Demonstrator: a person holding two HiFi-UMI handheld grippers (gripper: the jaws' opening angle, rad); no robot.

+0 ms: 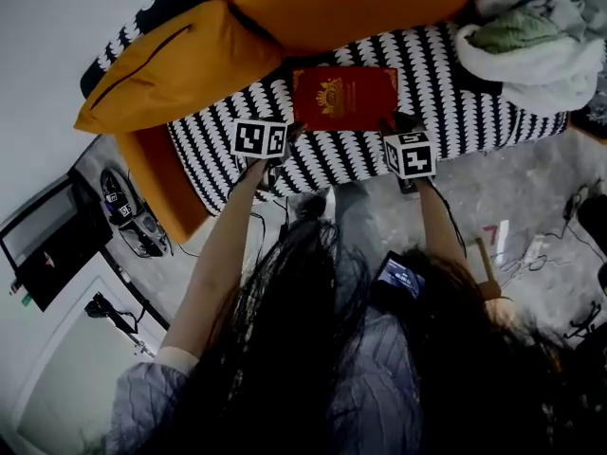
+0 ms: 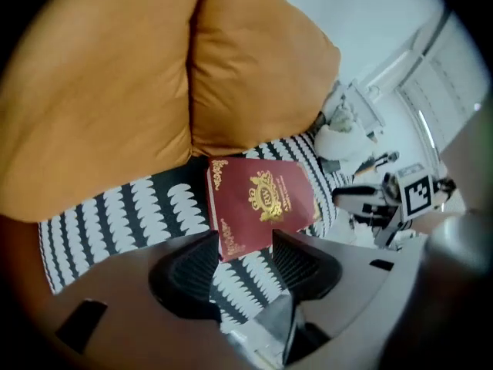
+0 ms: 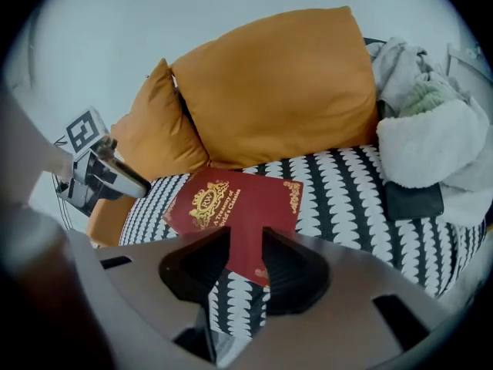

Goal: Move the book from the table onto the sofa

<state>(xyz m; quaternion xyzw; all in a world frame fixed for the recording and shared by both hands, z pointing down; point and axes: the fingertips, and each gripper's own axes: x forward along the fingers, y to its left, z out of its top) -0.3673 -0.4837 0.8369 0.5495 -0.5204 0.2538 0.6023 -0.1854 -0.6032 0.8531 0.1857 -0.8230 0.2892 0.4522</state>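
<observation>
A: Resting flat on the striped sofa (image 1: pixel 474 102) seat, the red book (image 1: pixel 344 98) lies just in front of 2 orange cushions (image 1: pixel 190 64). Why there?

B: That is the goal, I judge. The left gripper (image 2: pixel 245 257) and right gripper (image 3: pixel 246 257) hover at its near corners, jaws apart, pressing on nothing, likely letting go.

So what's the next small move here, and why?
Probably draw both grippers back: the book already lies flat on the sofa seat, with the left gripper and right gripper each open around a near corner.
</observation>
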